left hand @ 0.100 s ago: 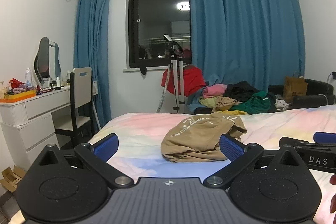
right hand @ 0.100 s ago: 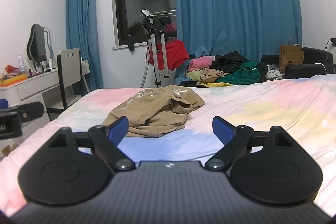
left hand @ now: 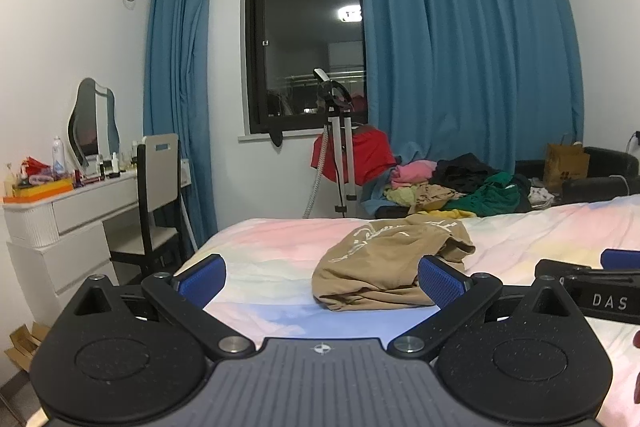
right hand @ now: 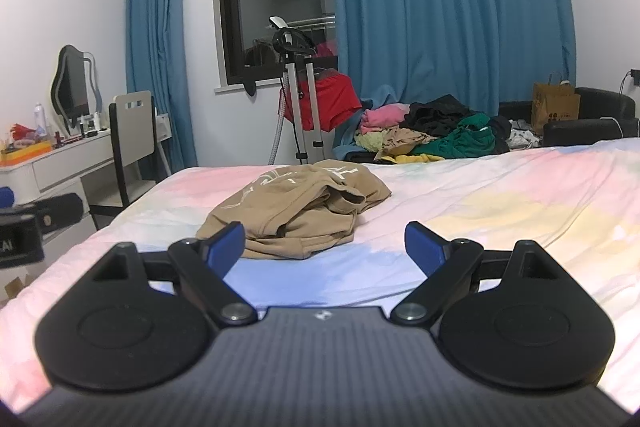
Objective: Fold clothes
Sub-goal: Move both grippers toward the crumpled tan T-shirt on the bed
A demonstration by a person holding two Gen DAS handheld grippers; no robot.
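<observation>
Blue pads tip both our tools, and both sets of fingers stand spread wide with nothing between them. We hold the left gripper (left hand: 322,277) and the right gripper (right hand: 324,241) low over the near part of the bed (right hand: 500,195), side by side and aimed at the tan garment (right hand: 298,213), probably so that each can take one edge of it. That garment lies crumpled in a heap on the bed, beyond the fingertips and apart from them, pale lettering showing on its upper face. Past the far edge of the bed, more clothes (left hand: 452,187) sit in a loose pile below the blue curtain (left hand: 460,47). We judge the folding not yet begun.
</observation>
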